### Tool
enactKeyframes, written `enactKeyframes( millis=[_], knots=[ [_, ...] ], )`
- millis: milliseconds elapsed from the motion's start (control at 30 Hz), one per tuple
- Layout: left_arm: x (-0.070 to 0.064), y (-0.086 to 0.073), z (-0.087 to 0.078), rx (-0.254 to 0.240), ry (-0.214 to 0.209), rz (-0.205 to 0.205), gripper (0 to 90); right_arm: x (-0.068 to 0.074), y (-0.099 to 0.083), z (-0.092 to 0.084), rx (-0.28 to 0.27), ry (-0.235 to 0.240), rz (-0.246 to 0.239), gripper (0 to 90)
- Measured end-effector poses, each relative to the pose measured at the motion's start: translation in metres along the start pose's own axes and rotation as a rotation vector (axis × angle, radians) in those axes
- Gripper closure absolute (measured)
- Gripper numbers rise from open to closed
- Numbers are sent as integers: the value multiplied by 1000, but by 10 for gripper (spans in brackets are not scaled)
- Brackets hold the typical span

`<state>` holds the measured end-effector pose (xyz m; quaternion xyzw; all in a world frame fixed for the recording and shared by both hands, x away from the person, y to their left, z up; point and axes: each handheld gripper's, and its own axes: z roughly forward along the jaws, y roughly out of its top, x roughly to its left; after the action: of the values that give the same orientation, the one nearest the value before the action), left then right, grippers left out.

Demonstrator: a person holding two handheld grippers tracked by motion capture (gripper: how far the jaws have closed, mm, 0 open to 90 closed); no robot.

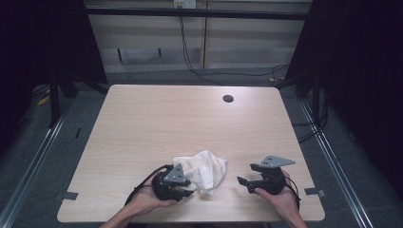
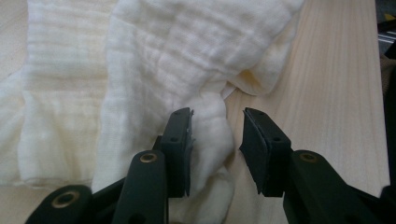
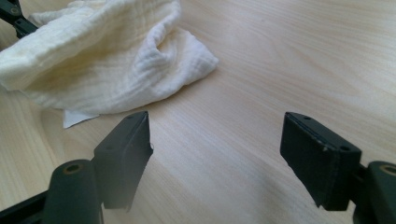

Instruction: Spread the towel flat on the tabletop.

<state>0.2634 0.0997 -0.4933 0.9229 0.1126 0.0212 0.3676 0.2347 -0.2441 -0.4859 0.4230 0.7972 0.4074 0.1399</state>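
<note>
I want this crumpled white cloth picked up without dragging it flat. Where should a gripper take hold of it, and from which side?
Probably the bunched fold at the near edge of the cloth, coming from the person's side. That ridge stands up off the table and already lies between the open jaws of the left gripper, one pad touching it. The flat layers elsewhere offer less to pinch.

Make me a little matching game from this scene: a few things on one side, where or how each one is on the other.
Things:
1. white cloth
2. left gripper
3. right gripper
4. round hole

States:
A. jaws wide apart over bare wood
B. lies crumpled near the table's front edge
C. far side of the tabletop
D. jaws open with a fold of fabric between them

Pairs: 1-B, 2-D, 3-A, 4-C
</note>
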Motion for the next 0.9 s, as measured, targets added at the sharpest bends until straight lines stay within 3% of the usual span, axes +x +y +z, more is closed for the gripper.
enactKeyframes(
  millis=[33, 133, 167, 200, 333, 367, 467, 567, 600, 767, 900],
  knots=[
    [-3, 1, 2, -5, 24, 1, 669, 0, 0, 1, -1, 2, -6, 243],
    [-3, 2, 2, 3, 45, 23, 738, 1, 1, 2, 9, 0, -7, 241],
    [-2, 3, 3, -12, 26, 7, 820, 1, 1, 2, 9, 2, -14, 242],
    [-2, 3, 3, -12, 26, 7, 845, 1, 1, 2, 9, 2, -14, 242],
    [-1, 8, -6, -68, -22, -13, 867, 1, 0, 0, 7, -1, -16, 242],
    [-1, 11, -11, -107, -53, -25, 873, 1, 0, 1, 8, -2, -15, 242],
    [-1, 15, -19, -144, -65, -39, 874, 0, 0, 2, 13, -1, -12, 242],
    [2, 25, -36, -225, -71, -73, 874, 3, 1, 2, 5, -7, -22, 250],
    [2, 25, -36, -225, -71, -73, 875, 3, 1, 2, 5, -7, -22, 250],
    [13, 48, -63, -302, -19, -50, 876, 4, 2, 3, 2, 6, -19, 249],
    [24, 57, -78, -354, 11, -65, 877, 8, 4, 4, 6, 15, -31, 249]
  ],
)
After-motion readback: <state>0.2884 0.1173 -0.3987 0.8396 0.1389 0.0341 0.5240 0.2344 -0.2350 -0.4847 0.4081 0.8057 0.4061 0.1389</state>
